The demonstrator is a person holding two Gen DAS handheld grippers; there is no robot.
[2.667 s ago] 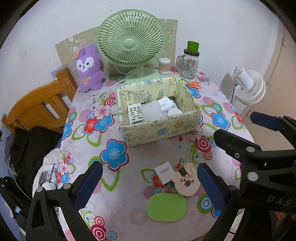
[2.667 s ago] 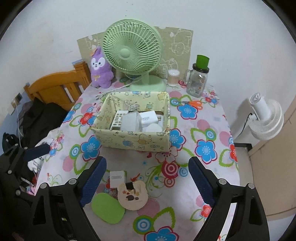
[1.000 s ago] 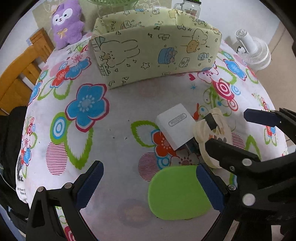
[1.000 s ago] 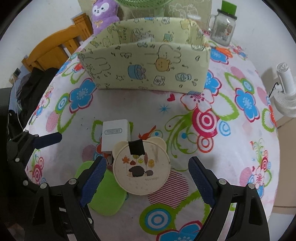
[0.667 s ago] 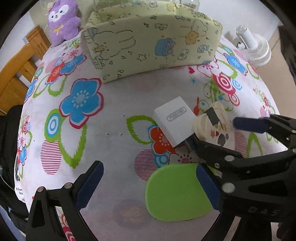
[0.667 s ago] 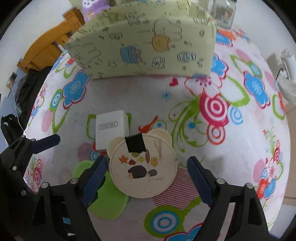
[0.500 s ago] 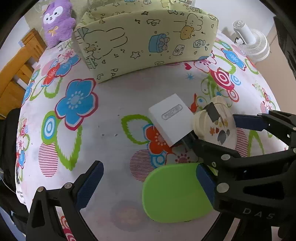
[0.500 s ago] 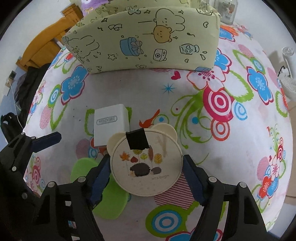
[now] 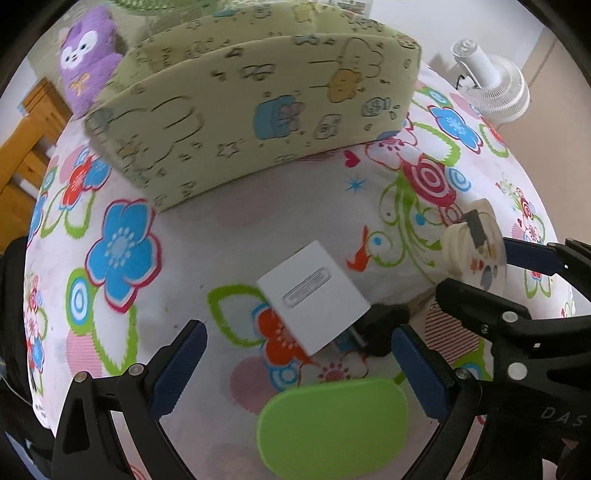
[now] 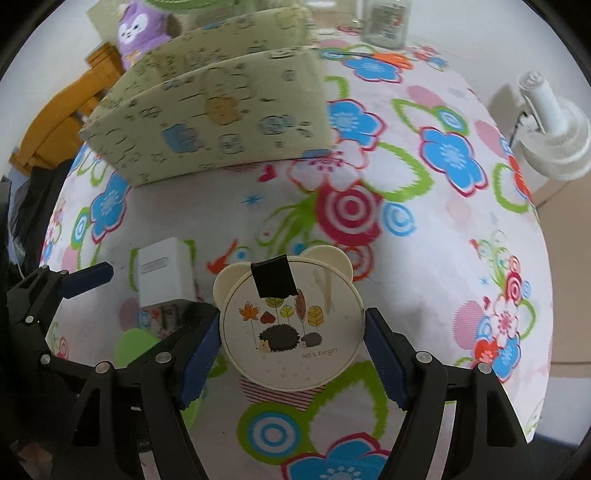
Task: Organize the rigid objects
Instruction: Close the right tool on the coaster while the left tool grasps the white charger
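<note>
My right gripper [image 10: 291, 365] is shut on a round cream bear-eared case [image 10: 291, 325] with a hedgehog picture and holds it just above the flowered tablecloth; the case also shows in the left wrist view [image 9: 474, 245]. My left gripper [image 9: 299, 369] is open and empty, low over the table. A white charger block [image 9: 314, 297] lies just ahead of its jaws and a flat green oval pad [image 9: 332, 424] lies between them. The charger [image 10: 164, 271] and pad [image 10: 135, 347] show left of the case in the right wrist view. The yellow-green fabric storage box [image 9: 255, 107] stands behind.
A purple plush [image 9: 86, 55] sits behind the box at the left. A wooden chair [image 9: 26, 147] and dark clothes stand off the table's left edge. A white floor fan [image 10: 550, 133] stands at the right. A glass jar [image 10: 386, 22] and orange scissors [image 10: 391, 59] are at the back.
My right gripper has closed onto the bear-eared case and raised it slightly to the right. Both grippers came lower and nearer the table. My left gripper stays open.
</note>
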